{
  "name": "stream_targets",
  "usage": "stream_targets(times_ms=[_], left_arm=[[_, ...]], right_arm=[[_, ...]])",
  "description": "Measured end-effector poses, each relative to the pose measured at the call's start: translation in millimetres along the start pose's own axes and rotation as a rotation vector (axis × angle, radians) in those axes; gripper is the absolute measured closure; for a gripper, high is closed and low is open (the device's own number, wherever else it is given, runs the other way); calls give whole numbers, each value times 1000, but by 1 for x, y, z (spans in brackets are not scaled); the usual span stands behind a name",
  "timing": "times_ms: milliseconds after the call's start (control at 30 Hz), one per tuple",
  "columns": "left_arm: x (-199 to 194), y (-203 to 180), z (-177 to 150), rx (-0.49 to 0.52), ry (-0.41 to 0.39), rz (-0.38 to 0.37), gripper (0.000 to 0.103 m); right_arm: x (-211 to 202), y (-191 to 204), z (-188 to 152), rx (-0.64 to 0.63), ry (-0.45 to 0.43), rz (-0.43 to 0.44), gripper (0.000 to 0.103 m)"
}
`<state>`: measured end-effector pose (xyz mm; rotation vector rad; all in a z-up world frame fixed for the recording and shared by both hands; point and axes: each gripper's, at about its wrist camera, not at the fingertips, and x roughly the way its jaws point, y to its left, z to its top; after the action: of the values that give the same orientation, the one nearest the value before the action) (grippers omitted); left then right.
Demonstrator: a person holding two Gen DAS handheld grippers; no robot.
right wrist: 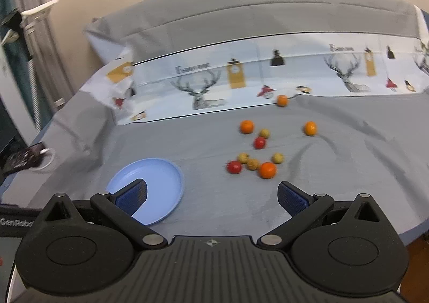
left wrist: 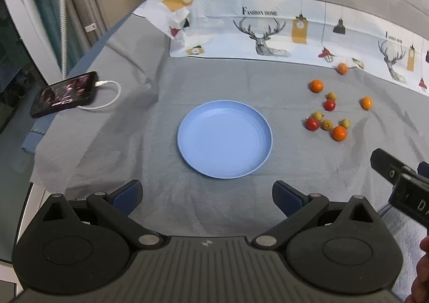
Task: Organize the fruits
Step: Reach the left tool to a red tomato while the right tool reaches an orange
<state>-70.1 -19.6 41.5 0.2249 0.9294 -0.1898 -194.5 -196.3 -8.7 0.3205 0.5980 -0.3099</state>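
A gray cloth [left wrist: 107, 142] covers a table, with a strip of white printed fabric [left wrist: 268, 32] showing deer and lanterns along its far edge. A round blue plate [left wrist: 185, 147] sits in the middle of the cloth with nothing on it. To the right of the plate, well apart from it, small fruits lie scattered: four oranges, two red fruits and four small yellow-green ones. The nearest orange [right wrist: 267, 170] lies at the front of a tight cluster, just beside a yellow-green fruit [right wrist: 252, 164] and near a red fruit [right wrist: 234, 167]. One orange [right wrist: 282, 100] rests farthest back, against the edge of the printed fabric. A phone [left wrist: 64, 94] with a white charging cable lies at the left edge of the table.

The left gripper [left wrist: 207, 194] hovers in front of the plate, its jaws spread wide and holding nothing. The right gripper [right wrist: 211, 197] hovers in front of the fruit cluster, jaws also spread wide and holding nothing.

No fruit appears sorted yet, so the task seems to be at its start. The likely next move is for the right gripper to come down over the nearest orange, which calls for closing on it without nudging its round neighbours away.
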Motion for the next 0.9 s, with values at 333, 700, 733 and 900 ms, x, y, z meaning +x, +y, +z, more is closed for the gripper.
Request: stream_targets(times_ms=[333, 700, 733, 900], left_arm=[[32, -45, 19, 74, 50, -3, 0], [72, -94, 40, 157, 90, -10, 0], [77, -99, 44, 164, 91, -17, 0], [106, -131, 63, 217, 84, -30, 0]], right_arm=[[29, -48, 3, 89, 41, -79, 0], [64, -87, 0, 132, 84, -139, 0], [70, -91, -1, 126, 82, -144, 0], [112, -112, -7, 11, 68, -181, 0]])
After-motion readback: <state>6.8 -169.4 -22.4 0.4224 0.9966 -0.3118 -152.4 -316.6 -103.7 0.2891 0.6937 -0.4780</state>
